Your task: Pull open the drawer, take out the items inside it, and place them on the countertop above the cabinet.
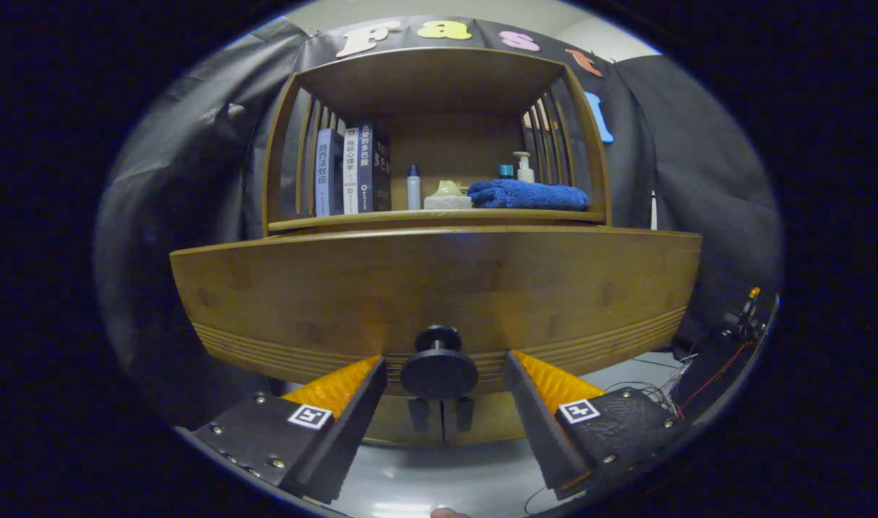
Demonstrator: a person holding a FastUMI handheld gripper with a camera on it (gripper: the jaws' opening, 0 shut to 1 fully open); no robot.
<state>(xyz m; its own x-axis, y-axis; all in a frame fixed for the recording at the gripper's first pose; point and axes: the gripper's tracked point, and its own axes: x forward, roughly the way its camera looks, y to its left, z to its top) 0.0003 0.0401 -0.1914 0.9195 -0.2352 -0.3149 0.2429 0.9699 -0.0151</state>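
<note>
Holding my tongs (444, 374) wide apart, I have one finger on each side of the round dark knob (439, 370) on the drawer front (439, 288). Neither finger touches the knob; there is a gap on both sides. I judge the fingers are set this way so they can close across the knob's stem and give a straight pull toward me.

The drawer front is a broad wooden panel with grooved lines along its lower edge. Its long axis runs side to side, and its face points straight at me. It bulges toward me, but this curved lens bends everything, so I cannot tell whether the drawer is shut or drawn out a little. Its inside is hidden, so any items in it cannot be seen.

Above the drawer is the countertop (439, 216), a wooden ledge inside a slatted cabinet frame. On it stand several upright books (352, 171), a small bottle (413, 187), a pale sponge-like object (447, 196), a folded blue towel (528, 194) lying lengthwise, and a pump bottle (525, 167). Below the drawer, two small dark door handles (442, 415) sit side by side.
</note>
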